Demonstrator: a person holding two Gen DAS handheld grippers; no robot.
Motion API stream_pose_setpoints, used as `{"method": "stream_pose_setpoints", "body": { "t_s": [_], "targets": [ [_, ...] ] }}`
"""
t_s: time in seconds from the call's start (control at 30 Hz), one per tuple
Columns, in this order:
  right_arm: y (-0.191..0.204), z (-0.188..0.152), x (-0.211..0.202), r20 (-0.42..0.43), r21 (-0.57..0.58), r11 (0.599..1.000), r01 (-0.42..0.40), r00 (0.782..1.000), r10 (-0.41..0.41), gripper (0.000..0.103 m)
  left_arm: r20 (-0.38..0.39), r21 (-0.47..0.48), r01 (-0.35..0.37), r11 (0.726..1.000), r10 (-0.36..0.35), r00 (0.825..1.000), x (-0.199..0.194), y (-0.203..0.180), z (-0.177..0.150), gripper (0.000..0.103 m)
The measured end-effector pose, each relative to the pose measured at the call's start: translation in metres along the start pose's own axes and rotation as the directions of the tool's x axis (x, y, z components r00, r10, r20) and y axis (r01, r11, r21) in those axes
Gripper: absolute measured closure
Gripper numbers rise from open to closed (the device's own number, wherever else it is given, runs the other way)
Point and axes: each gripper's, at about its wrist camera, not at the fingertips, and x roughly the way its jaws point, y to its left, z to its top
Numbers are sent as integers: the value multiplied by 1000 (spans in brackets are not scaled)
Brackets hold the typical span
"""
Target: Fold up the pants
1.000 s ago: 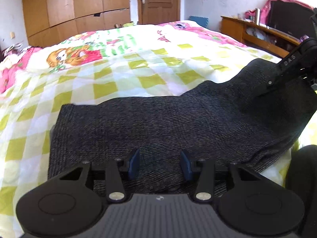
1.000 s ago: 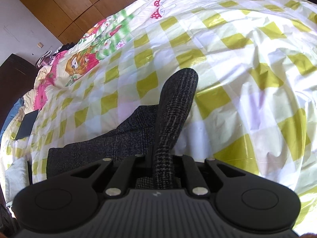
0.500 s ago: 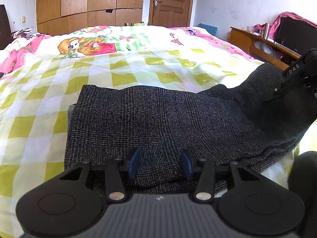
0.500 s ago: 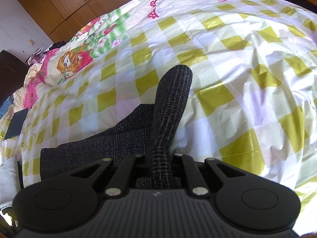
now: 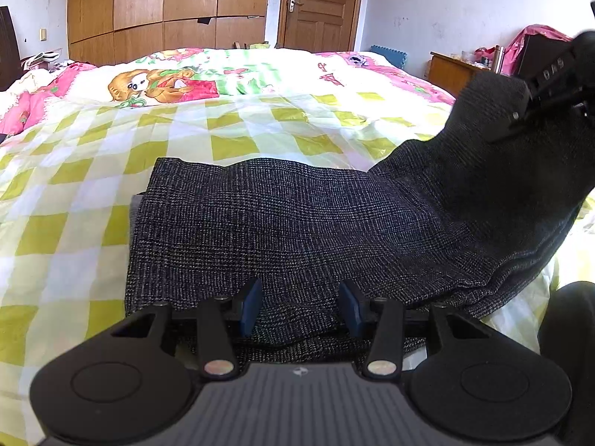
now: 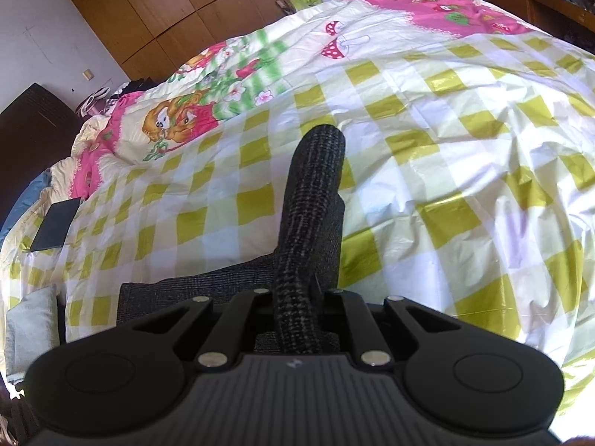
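Bed: I see the quilt point(image 5: 230, 126) stretching ahead of both claws, thin and slightly glossy, checked green and white with a pink cartoon border, creased under my right side.
Pants: the pants point(image 5: 297, 223) lie flat on the bed just ahead of my left claw, a dark woven check, matte and coarse-looking. One end rises off the bed at the right.
Handling: I judge them soft, limp and fairly light; they drape and sag wherever unsupported, so I would take hems or folded edges, never the middle.
Right claw: my right claw point(image 6: 297, 297) is clamped on a bunched roll of the fabric, which stands up ahead of it.
Left claw: my left claw point(image 5: 299, 306) has its blue pads point(image 5: 250, 306) apart, low over the near edge of the cloth, gripping nothing that I can see.
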Motion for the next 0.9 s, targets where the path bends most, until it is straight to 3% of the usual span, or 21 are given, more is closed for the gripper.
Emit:
{"method": "stream_pose_setpoints", "body": {
  "t_s": [0.47,0.9],
  "targets": [
    [41,4,1,-14,-68,997,-29,1000,28,93,-6,1,1,1000,-1,1000,1,1,-1,44],
    [89,-2,19,-62,-129,984,-119,992,112,93,-10,-1,4,1000,-4,1000,4,1,0,44]
  ]
}}
